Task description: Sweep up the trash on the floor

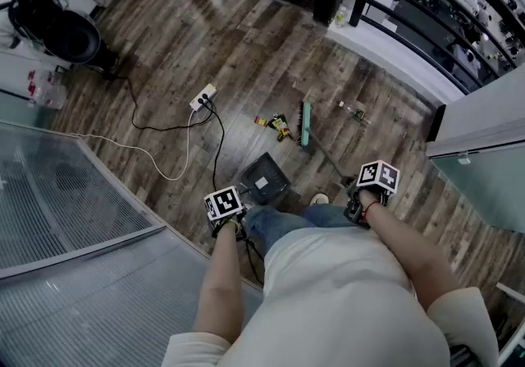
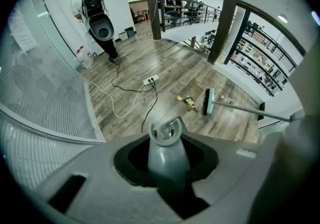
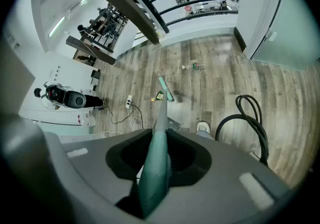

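Trash lies on the wood floor: yellow and green wrappers (image 1: 276,125) (image 2: 187,101) (image 3: 157,97) and, further off, a small bottle (image 1: 357,114) (image 3: 193,66). The broom's green head (image 1: 305,125) (image 2: 208,101) (image 3: 165,89) rests on the floor just right of the wrappers. My right gripper (image 1: 369,191) (image 3: 157,143) is shut on the broom's green handle (image 3: 155,168). My left gripper (image 1: 225,214) (image 2: 167,140) is shut on the grey dustpan handle (image 2: 167,155). The dark dustpan (image 1: 264,179) sits low by my feet, short of the wrappers.
A white power strip (image 1: 203,96) (image 2: 150,79) with black and white cables trails across the floor to the left. A glass wall (image 1: 74,217) runs along the left, a black railing (image 1: 443,37) along the right. A black cable loop (image 3: 250,120) hangs by my right side. A person (image 2: 95,12) stands far off.
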